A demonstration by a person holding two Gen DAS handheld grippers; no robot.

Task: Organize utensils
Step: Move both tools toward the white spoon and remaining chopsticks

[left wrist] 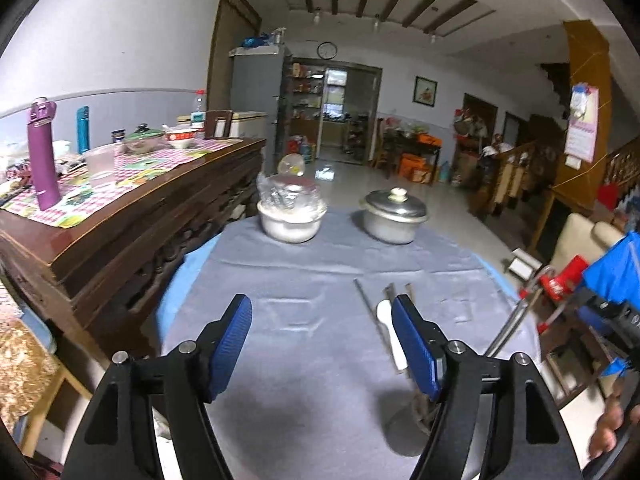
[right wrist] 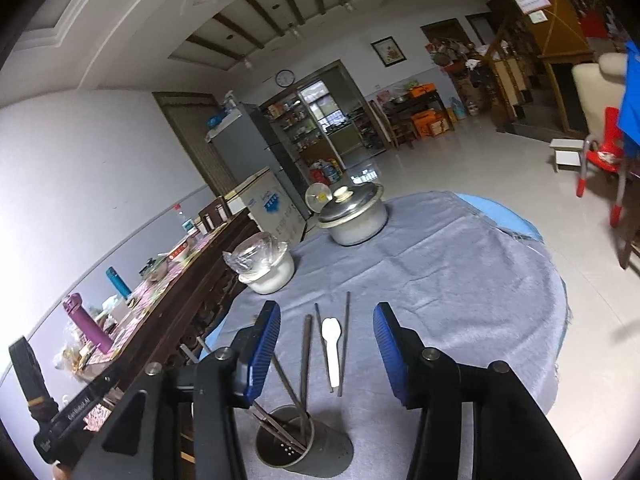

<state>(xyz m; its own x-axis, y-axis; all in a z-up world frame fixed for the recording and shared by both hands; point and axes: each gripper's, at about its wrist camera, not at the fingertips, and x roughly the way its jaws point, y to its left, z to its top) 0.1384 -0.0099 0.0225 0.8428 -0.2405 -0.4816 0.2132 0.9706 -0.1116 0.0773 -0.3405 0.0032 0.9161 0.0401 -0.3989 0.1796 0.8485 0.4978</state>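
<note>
Metal holder sits below open right gripper, chopsticks apparently inside.

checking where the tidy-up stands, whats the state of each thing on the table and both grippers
left gripper: open, nothing between the pads
right gripper: open, holding nothing
utensil holder: upright, chopsticks standing in it
white spoon: lying flat on the cloth, not in the holder
loose chopsticks: lying flat beside the spoon
metal pot: lid on
white bowl: covered with clear plastic
</note>
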